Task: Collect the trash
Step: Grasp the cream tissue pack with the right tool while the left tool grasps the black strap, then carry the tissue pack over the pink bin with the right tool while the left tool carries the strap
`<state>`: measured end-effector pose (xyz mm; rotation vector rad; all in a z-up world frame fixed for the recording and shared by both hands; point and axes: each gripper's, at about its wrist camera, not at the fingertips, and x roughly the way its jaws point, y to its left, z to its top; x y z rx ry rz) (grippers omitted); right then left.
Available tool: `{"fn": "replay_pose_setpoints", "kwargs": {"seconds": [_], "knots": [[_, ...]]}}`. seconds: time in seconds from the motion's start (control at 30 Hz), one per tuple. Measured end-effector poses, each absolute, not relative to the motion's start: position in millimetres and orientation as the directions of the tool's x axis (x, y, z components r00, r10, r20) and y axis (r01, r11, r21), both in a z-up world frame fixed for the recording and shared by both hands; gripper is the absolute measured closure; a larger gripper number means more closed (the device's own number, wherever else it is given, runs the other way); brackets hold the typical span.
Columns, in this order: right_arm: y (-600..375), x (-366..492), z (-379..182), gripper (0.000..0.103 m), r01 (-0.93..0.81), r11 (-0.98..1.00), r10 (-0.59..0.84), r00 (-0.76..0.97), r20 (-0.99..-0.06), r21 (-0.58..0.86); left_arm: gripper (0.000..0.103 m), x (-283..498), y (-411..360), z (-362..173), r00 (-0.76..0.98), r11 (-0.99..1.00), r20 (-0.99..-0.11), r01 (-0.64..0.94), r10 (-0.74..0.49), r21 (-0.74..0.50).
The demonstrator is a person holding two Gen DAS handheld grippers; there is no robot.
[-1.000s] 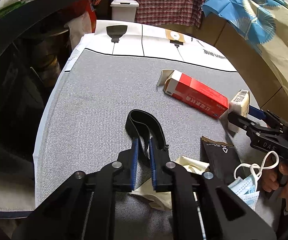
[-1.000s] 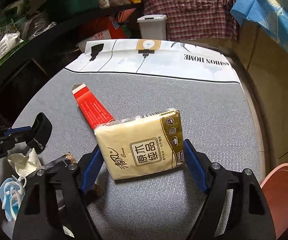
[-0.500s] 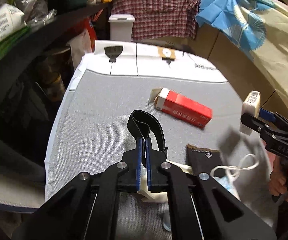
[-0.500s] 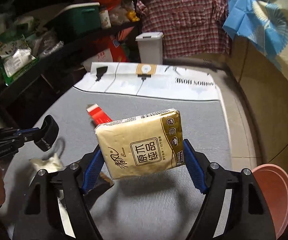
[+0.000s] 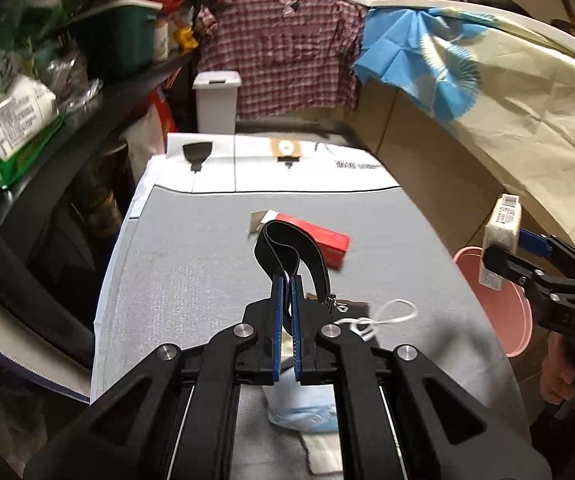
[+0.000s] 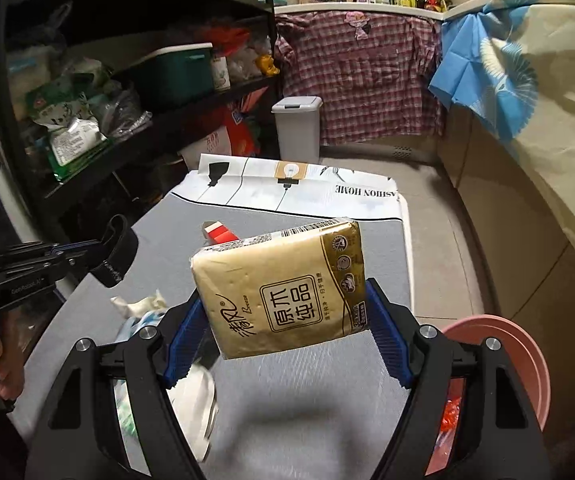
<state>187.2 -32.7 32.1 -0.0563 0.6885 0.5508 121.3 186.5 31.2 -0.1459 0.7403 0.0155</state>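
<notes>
Black strap (image 5: 287, 246) loop pinched in clenched left tongs (image 5: 286, 280), raised clear of grey surface (image 5: 191, 280). Tissue pack (image 6: 283, 288) gripped between right tongs (image 6: 283, 320), airborne. Red carton (image 5: 329, 242), face mask (image 5: 303, 408) lie below; pink bin (image 6: 499, 356) beside.

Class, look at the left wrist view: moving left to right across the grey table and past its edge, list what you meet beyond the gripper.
Black strap → red box → white string loop → pink bin → tissue pack in the right gripper.
</notes>
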Motion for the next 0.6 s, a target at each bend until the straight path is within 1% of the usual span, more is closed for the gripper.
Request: {"fn": "replay_pose_setpoints", "kwargs": {"seconds": [0.3, 0.6], "knots": [[-80.1, 154.9, 57.9, 0.029, -0.491, 0.867, 0.443, 0.675, -0.59, 0.088, 0.099, 98.2, 151.8, 29.3, 0.752, 0.992, -0.657, -0.035, -0.056, -0.125], [-134.1, 142.4, 51.1, 0.029, -0.422, 0.903, 0.384, 0.716, -0.583, 0.076, 0.099, 85.3, 119.3, 22.3, 0.756, 0.993, -0.65, -0.007, -0.073, -0.12]]}}
